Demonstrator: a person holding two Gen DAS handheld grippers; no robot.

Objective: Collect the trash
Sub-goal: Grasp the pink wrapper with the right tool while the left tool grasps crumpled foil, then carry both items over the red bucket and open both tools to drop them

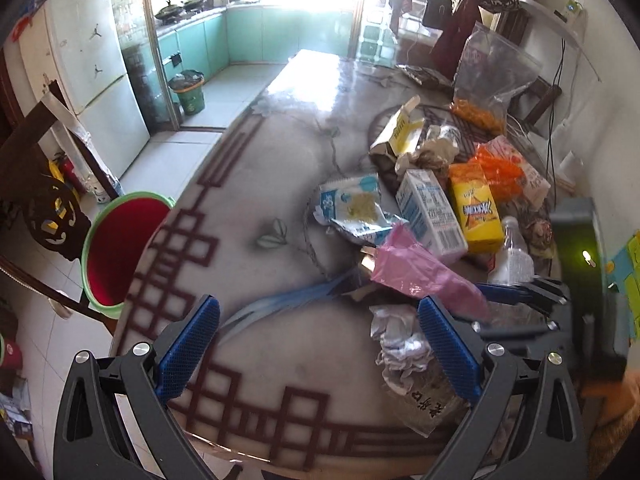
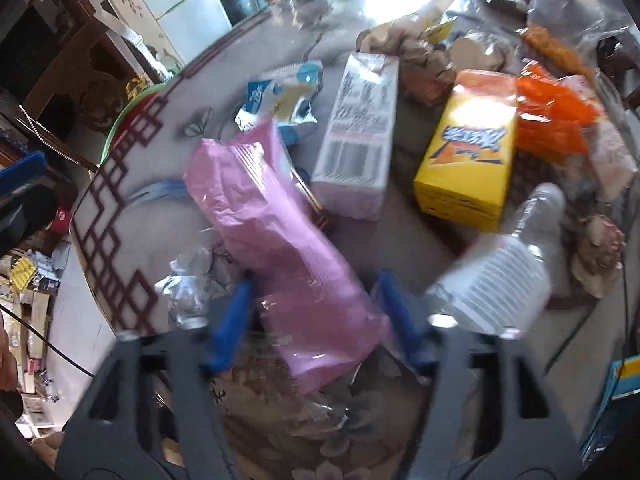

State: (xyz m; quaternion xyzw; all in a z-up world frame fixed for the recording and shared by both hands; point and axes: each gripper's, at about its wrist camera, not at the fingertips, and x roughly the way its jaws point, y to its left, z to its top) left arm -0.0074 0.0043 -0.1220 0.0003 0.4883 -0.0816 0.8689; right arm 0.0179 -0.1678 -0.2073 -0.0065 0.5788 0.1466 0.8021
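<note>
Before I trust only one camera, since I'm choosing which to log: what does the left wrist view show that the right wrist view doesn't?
Left wrist only: the full red-lined bin with green rim beside the table, the open left claw, and the kitchen.

Right wrist only: the right claw straddling the pink bag, though blur hides any contact.

Both: the pink bag, white carton, yellow carton, blue-white wrapper, clear bottle and crumpled foil.

The yellow carton (image 1: 476, 212) near the table's (image 1: 280, 152) right edge bears blue Chinese characters, too blurred to make out. The white carton (image 1: 430, 210) beside it shows a barcode and illegible fine print. The fridge (image 1: 92, 64) carries two Jumpman silhouettes.
</note>
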